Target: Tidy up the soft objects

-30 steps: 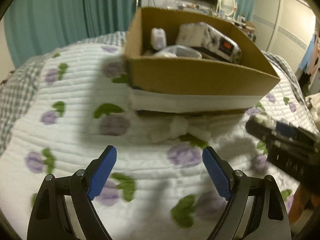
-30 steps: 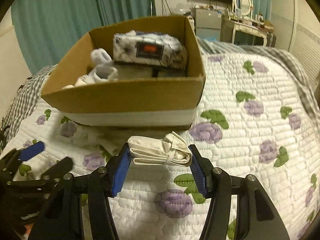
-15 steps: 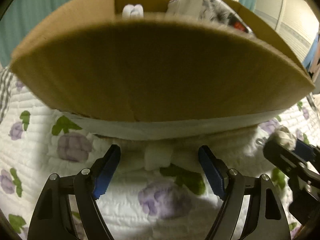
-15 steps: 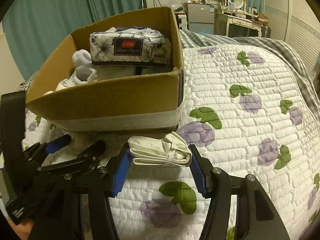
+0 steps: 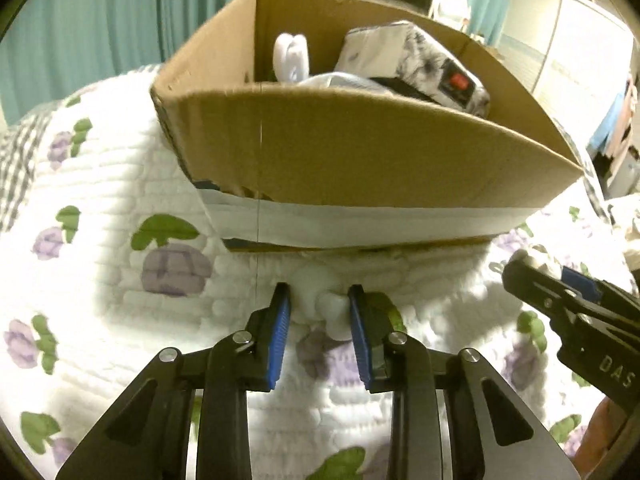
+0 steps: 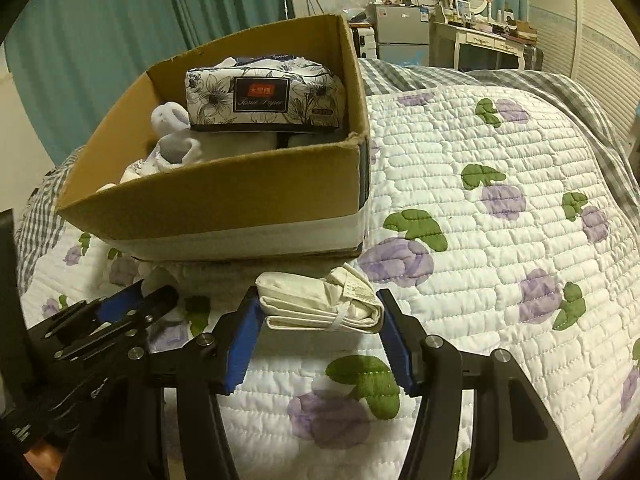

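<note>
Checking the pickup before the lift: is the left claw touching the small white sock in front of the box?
Touching. In the left wrist view, the left claw has just been closing and both blue pads press the white sock between them.

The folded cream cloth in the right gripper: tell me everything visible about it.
The folded cream cloth is a flat, layered bundle of smooth off-white fabric with a small printed label near its right end and a thin white tie around it. It lies level, crosswise between the blue pads of the right gripper, which press on both of its ends. It sits just in front of the cardboard box, over the floral quilt; whether it rests on the quilt is unclear.
</note>
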A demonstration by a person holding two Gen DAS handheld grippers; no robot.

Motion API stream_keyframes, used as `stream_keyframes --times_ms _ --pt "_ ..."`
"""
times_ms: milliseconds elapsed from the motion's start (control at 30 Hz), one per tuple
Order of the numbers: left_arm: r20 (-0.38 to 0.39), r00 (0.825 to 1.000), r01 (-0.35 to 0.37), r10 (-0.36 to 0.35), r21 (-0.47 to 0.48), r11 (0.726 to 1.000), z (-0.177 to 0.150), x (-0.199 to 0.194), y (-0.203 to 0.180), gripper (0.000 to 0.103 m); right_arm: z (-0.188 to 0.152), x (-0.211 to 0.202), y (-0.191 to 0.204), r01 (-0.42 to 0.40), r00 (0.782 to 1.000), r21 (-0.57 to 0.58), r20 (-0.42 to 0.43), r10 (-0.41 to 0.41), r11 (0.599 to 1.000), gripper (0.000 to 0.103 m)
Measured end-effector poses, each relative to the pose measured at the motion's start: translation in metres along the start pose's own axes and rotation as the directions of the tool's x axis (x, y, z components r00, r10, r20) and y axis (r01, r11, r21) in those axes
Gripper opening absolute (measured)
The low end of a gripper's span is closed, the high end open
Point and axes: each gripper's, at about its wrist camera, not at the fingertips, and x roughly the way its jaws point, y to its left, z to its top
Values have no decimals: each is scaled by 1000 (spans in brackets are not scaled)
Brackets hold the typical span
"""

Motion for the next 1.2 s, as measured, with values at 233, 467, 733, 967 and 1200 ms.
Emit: stream_keyframes --times_ms 233,467,733,967,1200 --pt "20 1000 -8 7 10 1000 -8 -40 13 27 -4 -24 1 -37 999 0 33 37 999 56" --pt "121 993 -19 13 44 999 1 -100 0 28 -8 -73 18 -69 992 -78 97 77 995 56" --pt "272 962 -13 -7 72 997 1 -176 -13 28 -1 -150 23 -63 977 -152 194 92 986 56" --pt "354 934 12 -51 114 993 25 -215 -26 28 22 -214 31 -25 948 -236 302 98 971 56" --pt "371 926 13 -70 153 988 65 -197 -35 28 70 -225 43 -16 926 -278 359 119 961 56"
